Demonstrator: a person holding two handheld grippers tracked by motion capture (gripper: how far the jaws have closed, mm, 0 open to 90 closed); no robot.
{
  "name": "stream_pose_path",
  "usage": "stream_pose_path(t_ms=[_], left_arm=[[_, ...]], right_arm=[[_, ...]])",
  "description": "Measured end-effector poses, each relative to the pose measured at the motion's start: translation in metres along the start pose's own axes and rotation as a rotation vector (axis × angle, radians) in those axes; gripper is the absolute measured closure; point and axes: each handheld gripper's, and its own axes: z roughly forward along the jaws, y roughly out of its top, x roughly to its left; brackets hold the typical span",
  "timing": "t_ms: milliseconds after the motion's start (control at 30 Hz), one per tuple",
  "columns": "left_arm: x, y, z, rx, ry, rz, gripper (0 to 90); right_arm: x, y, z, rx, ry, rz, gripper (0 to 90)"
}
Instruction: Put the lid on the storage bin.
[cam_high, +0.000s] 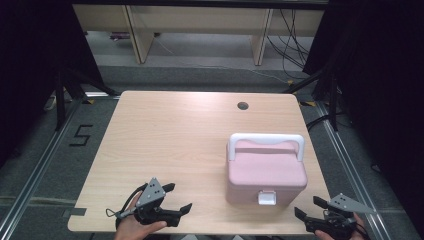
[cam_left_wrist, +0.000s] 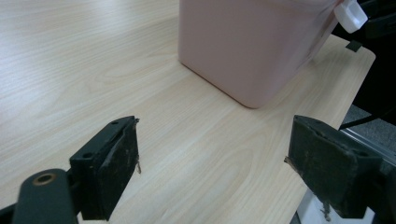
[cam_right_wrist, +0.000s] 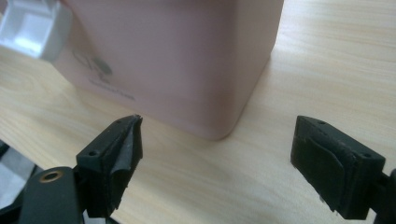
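Wooden table (cam_high: 165, 135): pink box (cam_high: 265, 175) between left gripper (cam_high: 181, 198) and right gripper (cam_high: 309, 207), jaws wide, empty.

The surface (cam_high: 170, 140) is pale wood with a fine, light grain, and a small dark round hole (cam_high: 243, 106) sits near its far edge. The storage box (cam_high: 265, 175) is soft pink all over — its handle (cam_high: 266, 141) and front latch (cam_high: 266, 198) are white, with faint grey lettering (cam_right_wrist: 105, 79) on one wall. Each tool — left tool (cam_high: 176, 197), right tool (cam_high: 306, 207) — is black with a grey plate on top, and the floor (cam_high: 30, 170) is dark grey with a black "5" (cam_high: 81, 135).
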Motion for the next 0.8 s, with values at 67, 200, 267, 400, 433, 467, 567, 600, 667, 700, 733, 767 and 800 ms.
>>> stream_pose_path(t_ms=[67, 200, 267, 400, 433, 467, 567, 600, 667, 700, 733, 767, 800], left_arm=[[0.000, -0.002, -0.001, 0.006, 0.003, 0.004, 15.4], [-0.002, -0.006, -0.001, 0.002, 0.001, 0.018, 15.4], [-0.004, -0.007, -0.003, 0.011, 0.008, 0.035, 15.4], [-0.007, -0.011, -0.003, 0.007, 0.008, 0.045, 15.4], [-0.007, -0.012, -0.004, 0.010, 0.010, 0.056, 15.4], [-0.008, -0.014, -0.003, 0.009, 0.012, 0.063, 15.4], [-0.010, -0.017, -0.003, 0.019, 0.021, 0.083, 15.4], [-0.010, -0.018, -0.004, 0.029, 0.029, 0.087, 15.4], [-0.011, -0.020, -0.005, 0.030, 0.028, 0.090, 15.4], [-0.011, -0.020, -0.005, 0.033, 0.029, 0.097, 15.4], [-0.012, -0.022, -0.005, 0.036, 0.033, 0.107, 15.4], [-0.013, -0.023, -0.004, 0.035, 0.036, 0.109, 15.4], [-0.013, -0.024, -0.004, 0.045, 0.043, 0.120, 15.4]], right_arm=[[0.002, -0.002, 0.000, 0.014, 0.001, 0.005, 17.7], [0.001, -0.006, 0.000, 0.024, -0.003, 0.002, 18.0], [0.002, -0.009, -0.001, 0.025, -0.007, 0.013, 18.1], [0.002, -0.013, -0.001, 0.034, -0.020, -0.052, 18.6], [0.002, -0.015, -0.002, 0.042, -0.018, -0.058, 18.7], [0.002, -0.015, -0.002, 0.042, -0.018, -0.058, 18.7], [0.001, -0.017, -0.003, 0.037, -0.031, -0.065, 18.8], [0.001, -0.018, -0.003, 0.033, -0.033, -0.063, 18.8], [0.000, -0.021, -0.003, 0.037, -0.040, -0.065, 18.8], [0.000, -0.022, -0.003, 0.039, -0.035, -0.072, 18.8], [0.000, -0.022, -0.003, 0.042, -0.037, -0.074, 18.8], [0.000, -0.023, -0.003, 0.047, -0.037, -0.073, 18.7], [-0.001, -0.024, -0.003, 0.045, -0.039, -0.078, 18.8]])
